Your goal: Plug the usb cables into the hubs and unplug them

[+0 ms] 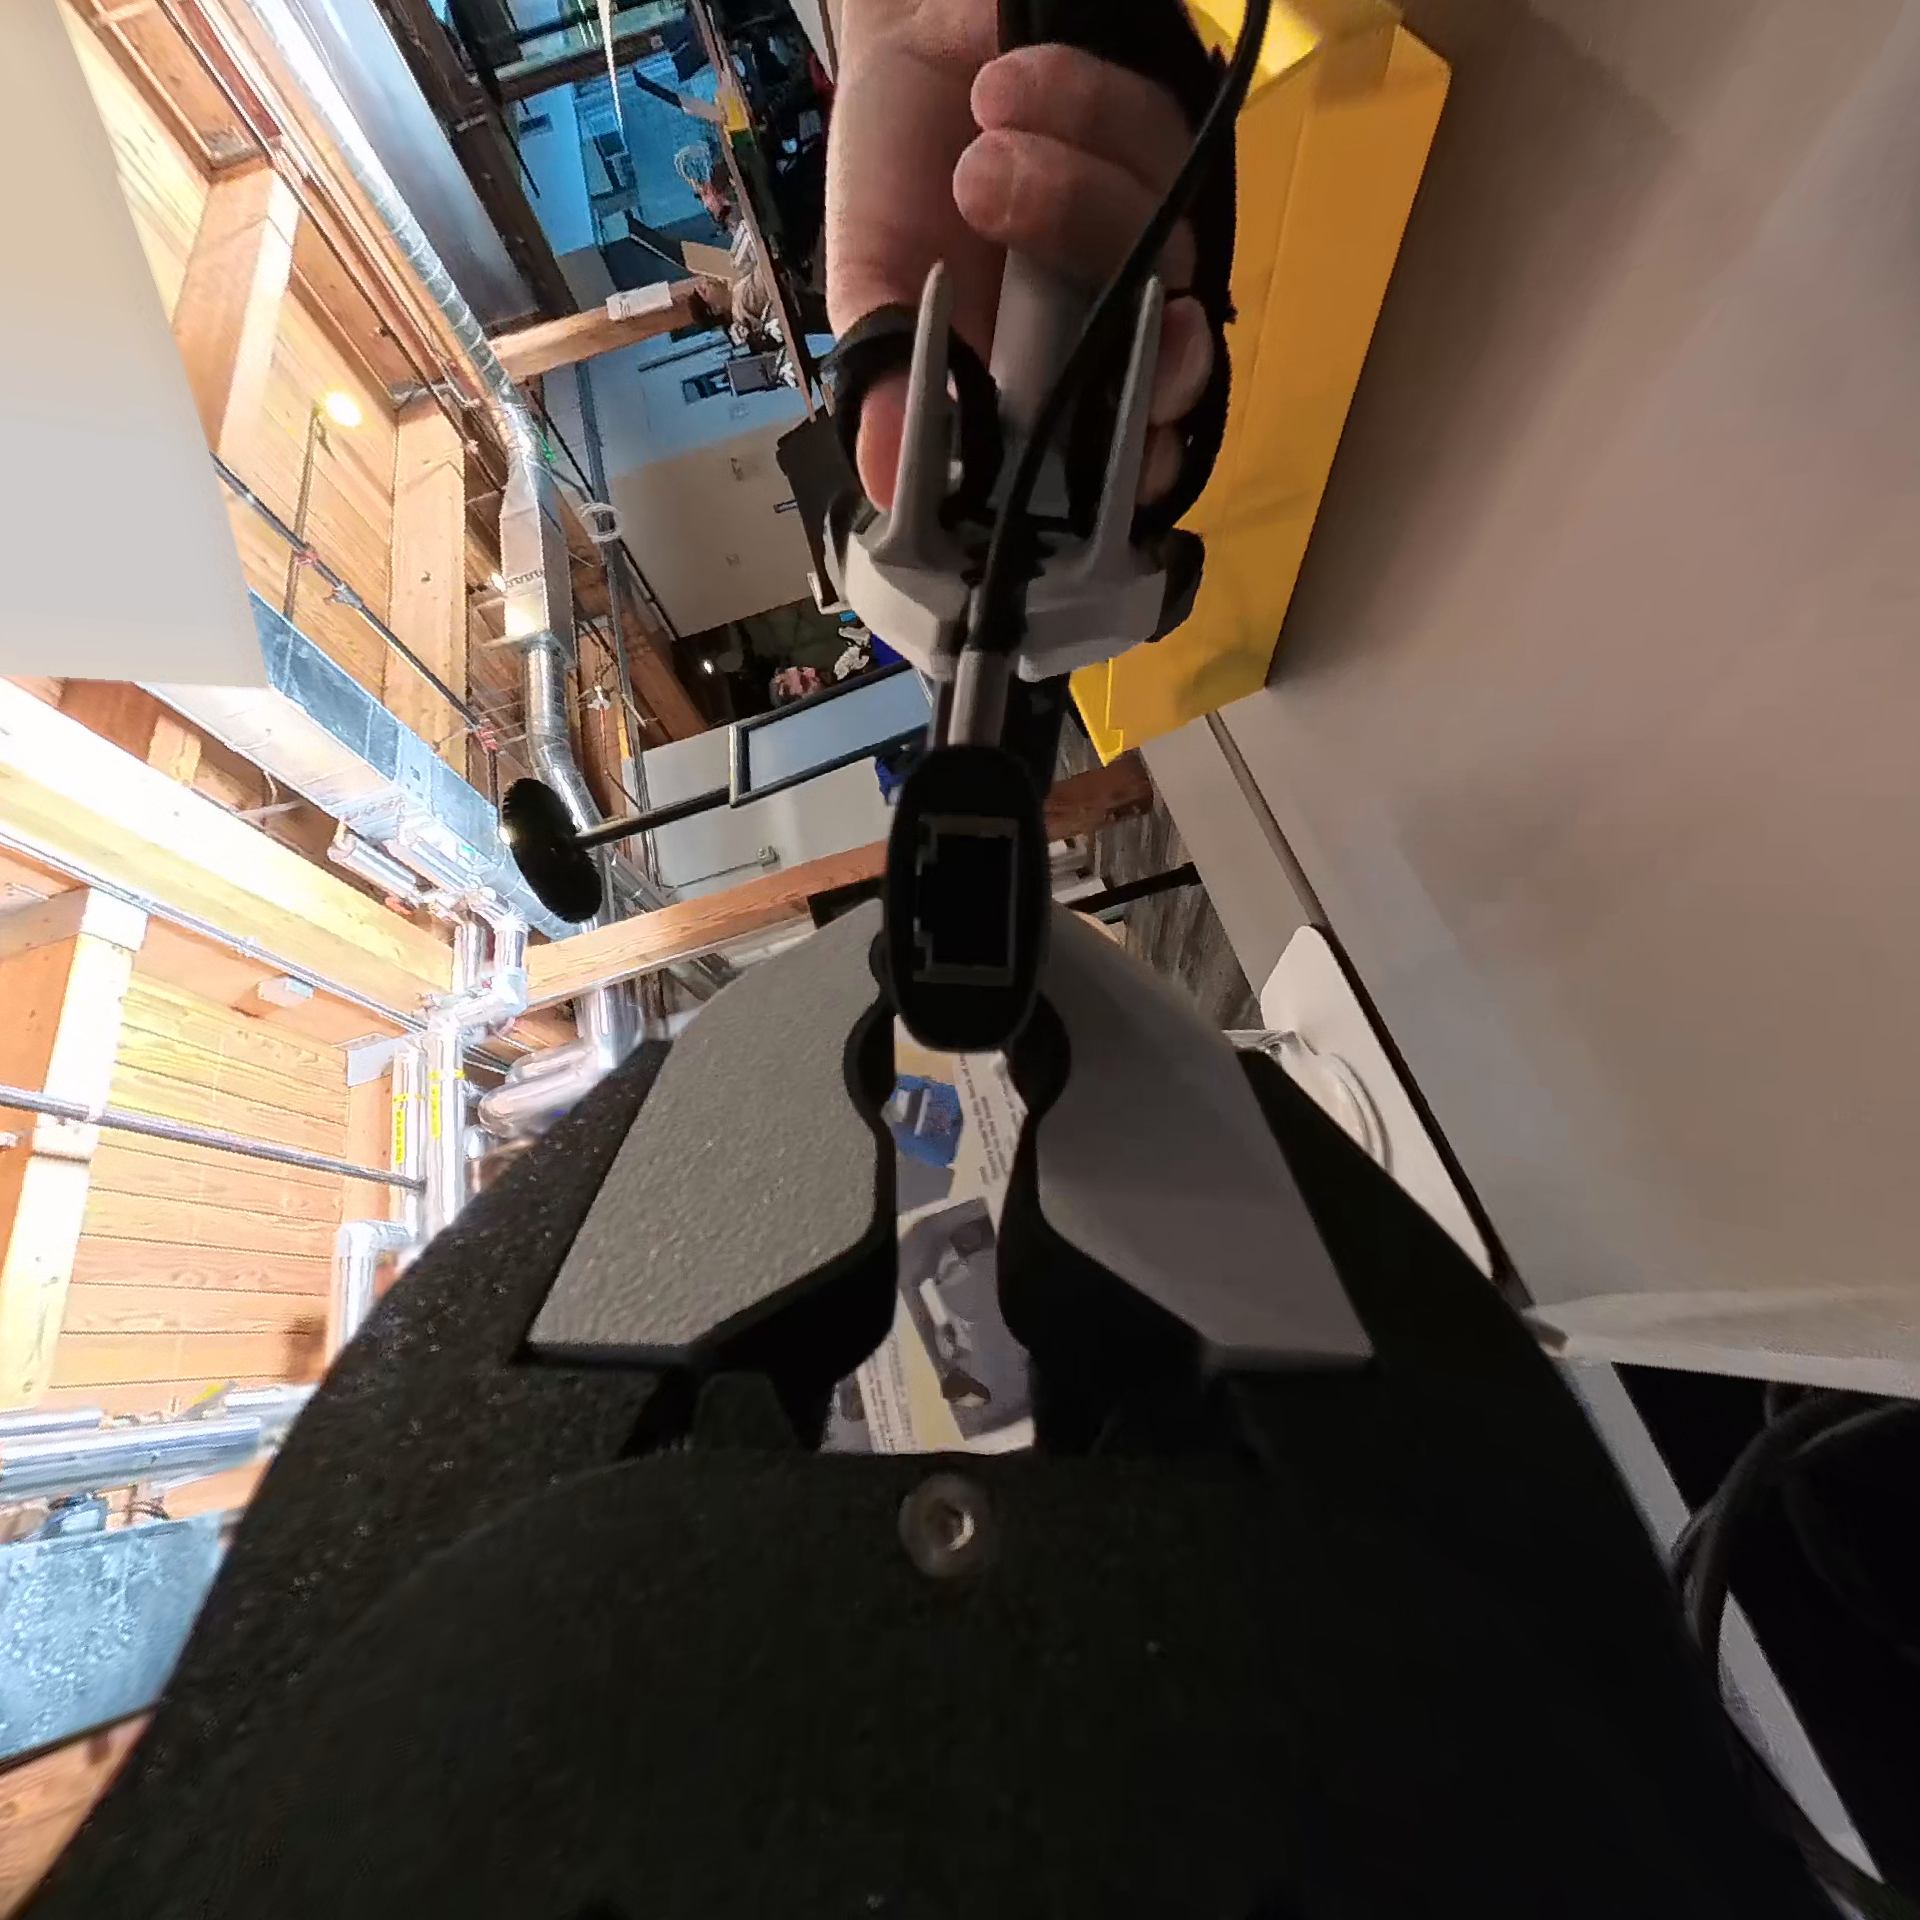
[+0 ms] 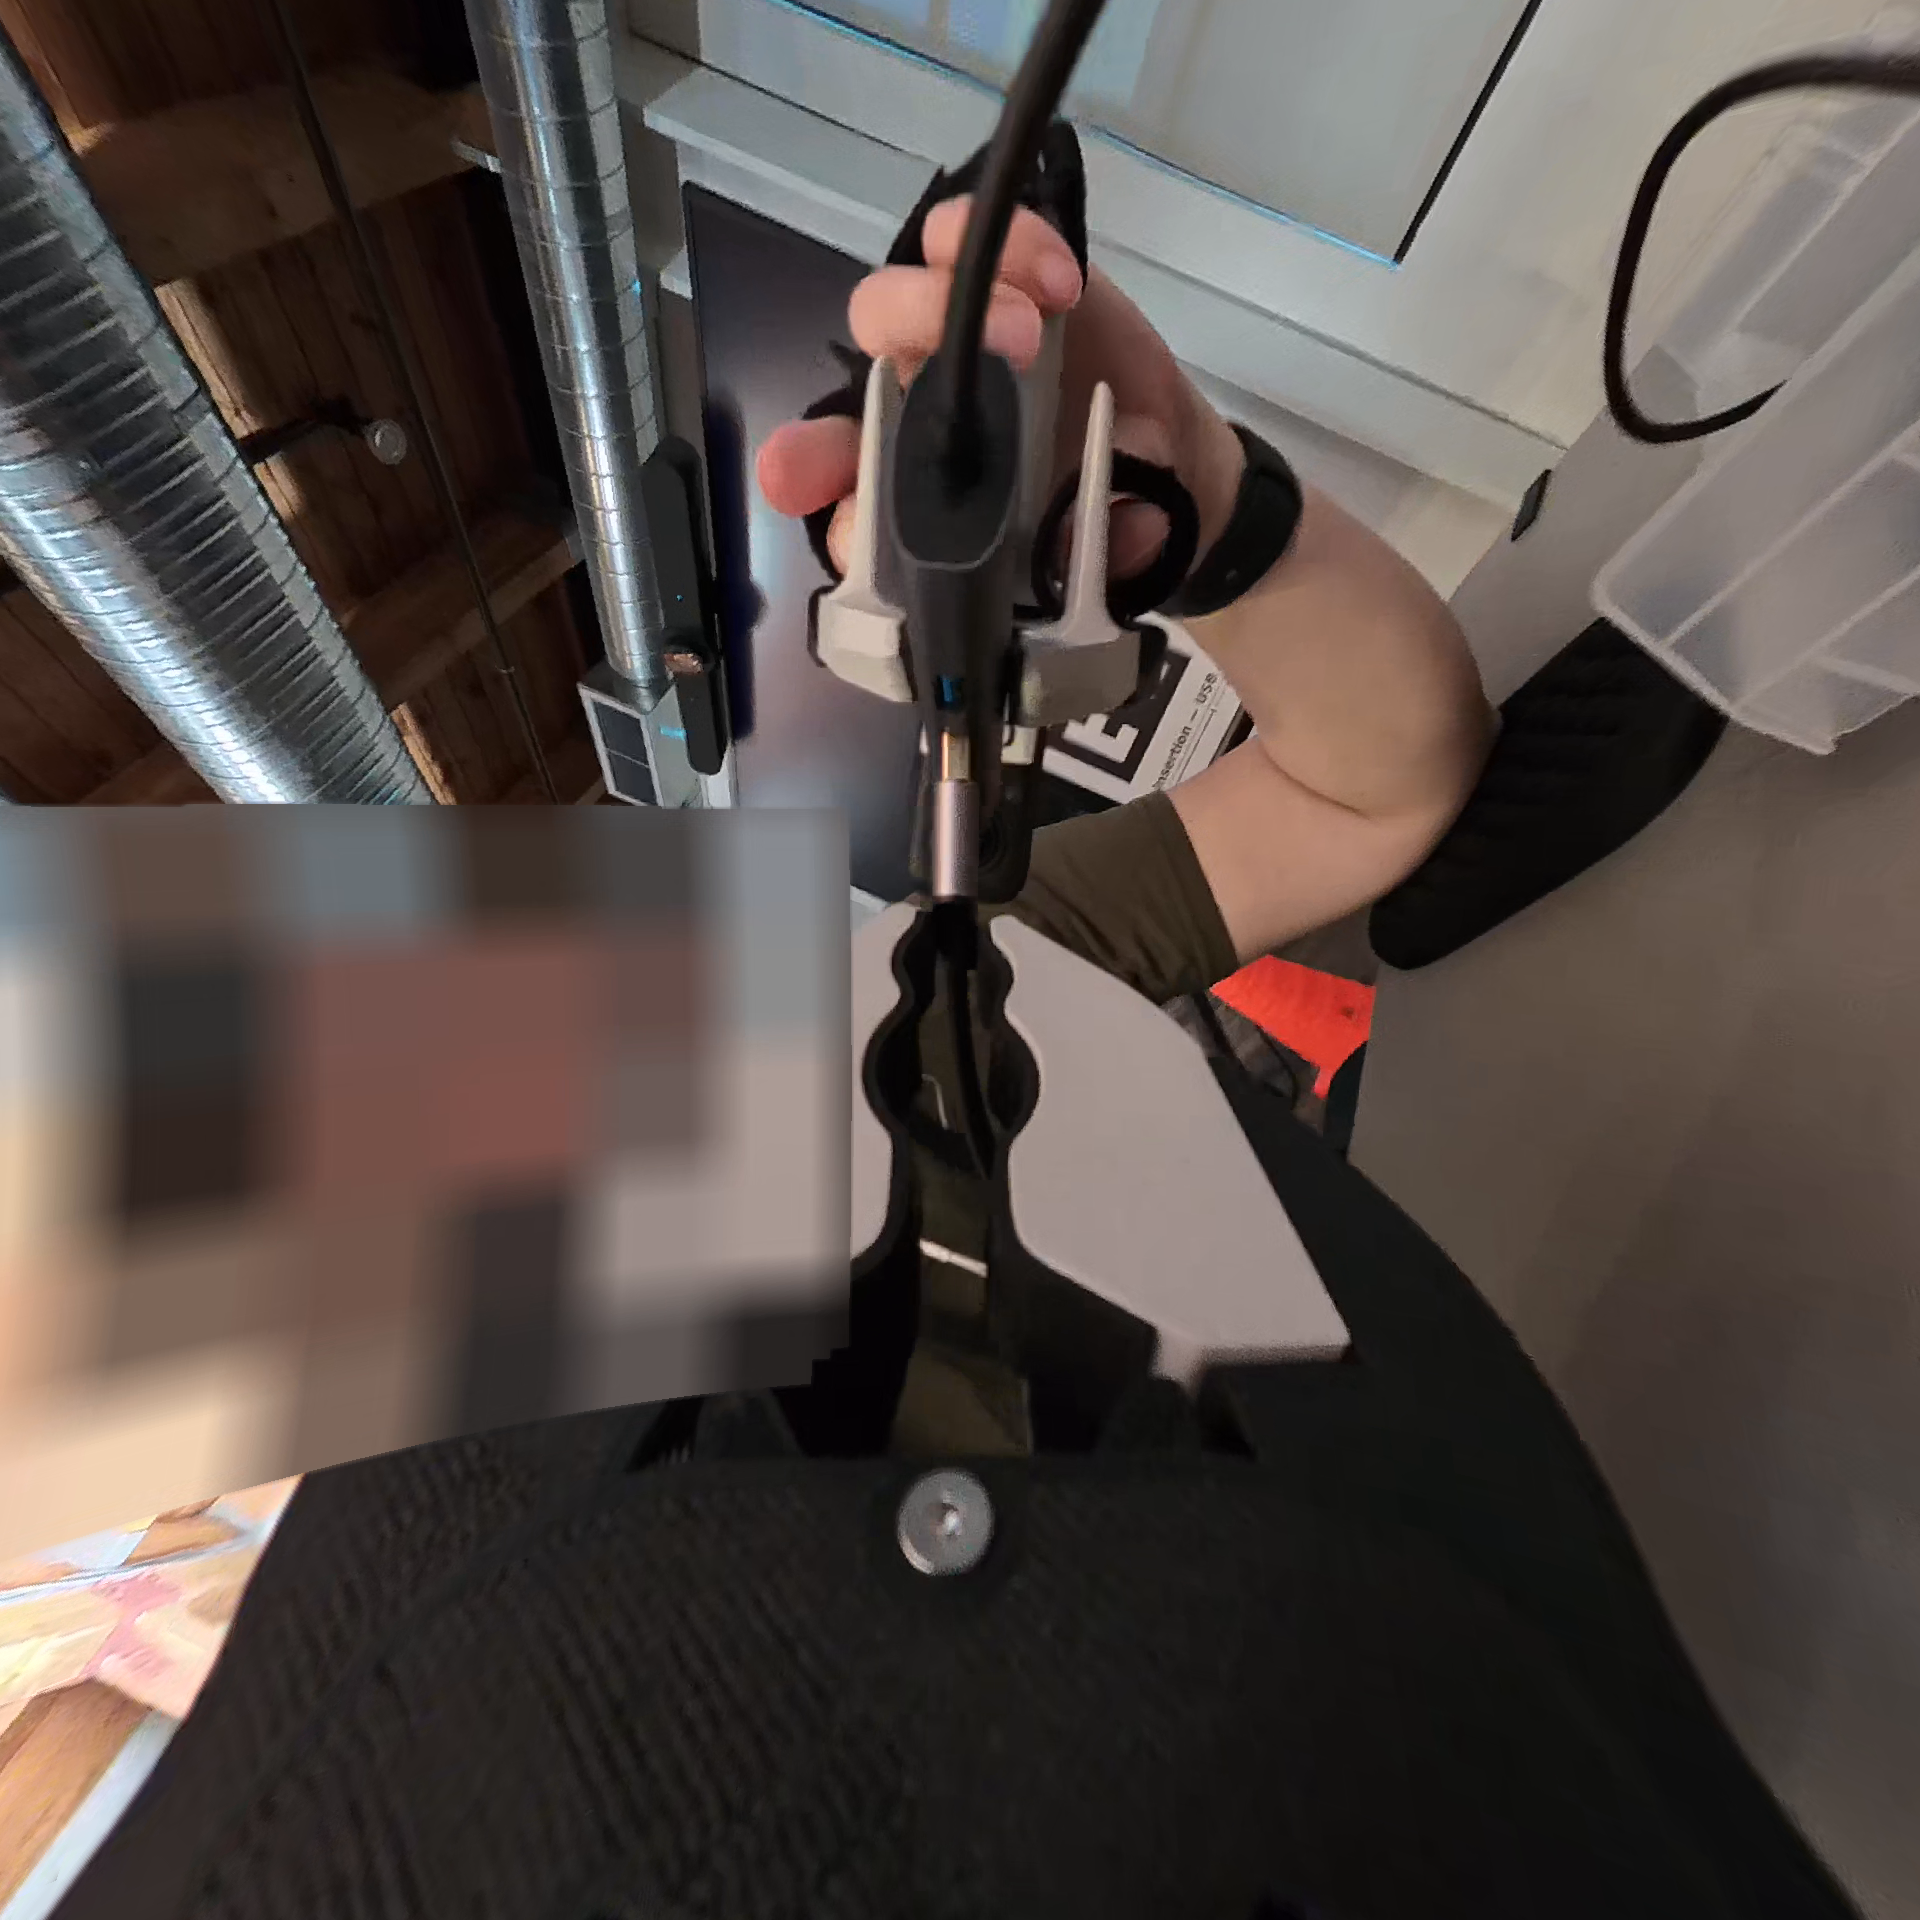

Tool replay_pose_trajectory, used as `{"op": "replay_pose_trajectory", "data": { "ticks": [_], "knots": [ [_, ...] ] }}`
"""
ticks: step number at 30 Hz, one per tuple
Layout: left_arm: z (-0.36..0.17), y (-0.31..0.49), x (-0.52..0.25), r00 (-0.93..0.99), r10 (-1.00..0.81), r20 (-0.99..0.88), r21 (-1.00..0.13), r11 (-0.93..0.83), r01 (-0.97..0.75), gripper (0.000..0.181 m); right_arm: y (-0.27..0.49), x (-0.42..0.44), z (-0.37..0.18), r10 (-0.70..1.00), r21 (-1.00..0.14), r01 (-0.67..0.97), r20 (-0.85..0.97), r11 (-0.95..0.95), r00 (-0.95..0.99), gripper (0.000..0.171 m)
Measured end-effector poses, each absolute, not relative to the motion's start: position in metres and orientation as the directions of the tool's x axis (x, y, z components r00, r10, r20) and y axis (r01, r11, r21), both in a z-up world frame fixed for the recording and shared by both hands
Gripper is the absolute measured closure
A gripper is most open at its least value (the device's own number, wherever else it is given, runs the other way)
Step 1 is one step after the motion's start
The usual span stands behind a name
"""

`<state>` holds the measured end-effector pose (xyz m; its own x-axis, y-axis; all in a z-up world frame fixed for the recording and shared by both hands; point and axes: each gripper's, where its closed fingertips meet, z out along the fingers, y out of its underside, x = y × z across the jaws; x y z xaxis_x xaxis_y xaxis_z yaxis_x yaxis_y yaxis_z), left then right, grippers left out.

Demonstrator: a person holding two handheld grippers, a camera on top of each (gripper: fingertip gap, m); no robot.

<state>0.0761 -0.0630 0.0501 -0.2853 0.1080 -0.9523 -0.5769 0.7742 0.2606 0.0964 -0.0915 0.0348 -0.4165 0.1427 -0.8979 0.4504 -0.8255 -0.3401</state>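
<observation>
Wood beams fill the background. Left gripper (image 1: pixel 961 1023) pinches the hub (image 1: pixel 964 902); right gripper (image 2: pixel 956 997) pinches the cable (image 2: pixel 951 831). Plug sits just at the port. Keep both straight, push gently.

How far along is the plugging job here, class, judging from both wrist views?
Done: both parts are picked up and lined up. The left gripper is shut on the hub, the right gripper on the silver-plugged usb cable. In hand: the plug's bare metal tip sits at the hub's port, not fully seated. Left: pushing home, then unplugging.
</observation>
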Motion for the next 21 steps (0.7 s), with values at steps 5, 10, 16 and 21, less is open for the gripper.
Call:
{"op": "replay_pose_trajectory", "data": {
  "ticks": [5,10,16,21],
  "knots": [
    [0.04,-0.044,0.074,-0.25,-0.019,-0.968,0.147,0.764,-0.628,0.164,-0.075,0.097,0.029,0.231,-0.376,0.384,-0.899,-0.843,-0.371,0.164],
    [0.038,-0.041,0.076,-0.206,-0.084,-0.975,0.063,0.784,-0.618,0.164,-0.072,0.098,0.03,0.208,-0.354,0.38,-0.904,-0.855,-0.374,0.163],
    [0.034,-0.033,0.074,-0.203,-0.092,-0.975,0.058,0.775,-0.629,0.164,-0.064,0.097,0.027,0.213,-0.338,0.351,-0.912,-0.873,-0.35,0.158],
    [0.031,-0.03,0.073,-0.187,-0.131,-0.974,0.016,0.777,-0.63,0.164,-0.063,0.097,0.026,0.216,-0.336,0.348,-0.915,-0.875,-0.341,0.157]
  ]
}}
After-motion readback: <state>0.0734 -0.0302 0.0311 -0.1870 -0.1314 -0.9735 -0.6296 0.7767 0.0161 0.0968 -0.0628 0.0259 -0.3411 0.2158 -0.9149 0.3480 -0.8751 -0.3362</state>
